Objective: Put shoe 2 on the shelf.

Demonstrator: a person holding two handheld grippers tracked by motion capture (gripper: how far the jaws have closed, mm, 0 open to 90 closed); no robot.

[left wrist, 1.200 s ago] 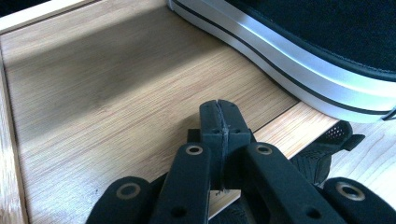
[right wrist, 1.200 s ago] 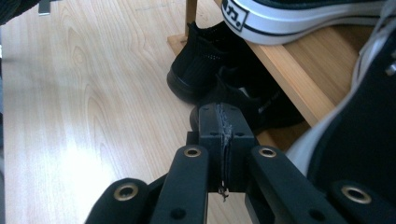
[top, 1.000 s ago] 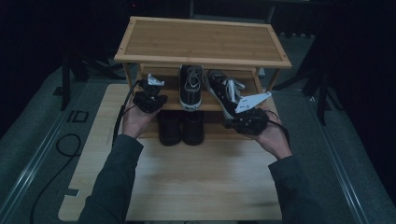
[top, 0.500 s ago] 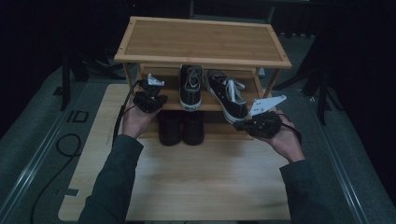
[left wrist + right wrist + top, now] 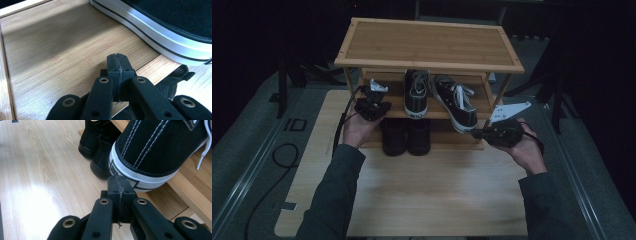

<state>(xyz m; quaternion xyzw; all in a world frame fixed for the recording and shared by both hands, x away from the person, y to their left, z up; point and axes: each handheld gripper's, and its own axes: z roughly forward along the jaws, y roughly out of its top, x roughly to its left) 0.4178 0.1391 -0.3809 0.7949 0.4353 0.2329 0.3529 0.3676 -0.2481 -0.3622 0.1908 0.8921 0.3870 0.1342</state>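
Note:
Two black sneakers with white soles stand on the middle shelf of a bamboo shoe rack. The left sneaker sits straight. The right sneaker lies at an angle, its heel overhanging the shelf's front edge. My right gripper is shut and empty, its tips just short of that heel. My left gripper is shut and empty over the shelf's bare left part, beside the left sneaker's sole.
A pair of plain black shoes stands under the shelf, also seen as black shoes in the right gripper view. The rack stands on a light wooden tabletop. A cable lies at the left.
My right gripper has drawn back from the right sneaker on the shelf, toward the front right. The left gripper has stayed put.

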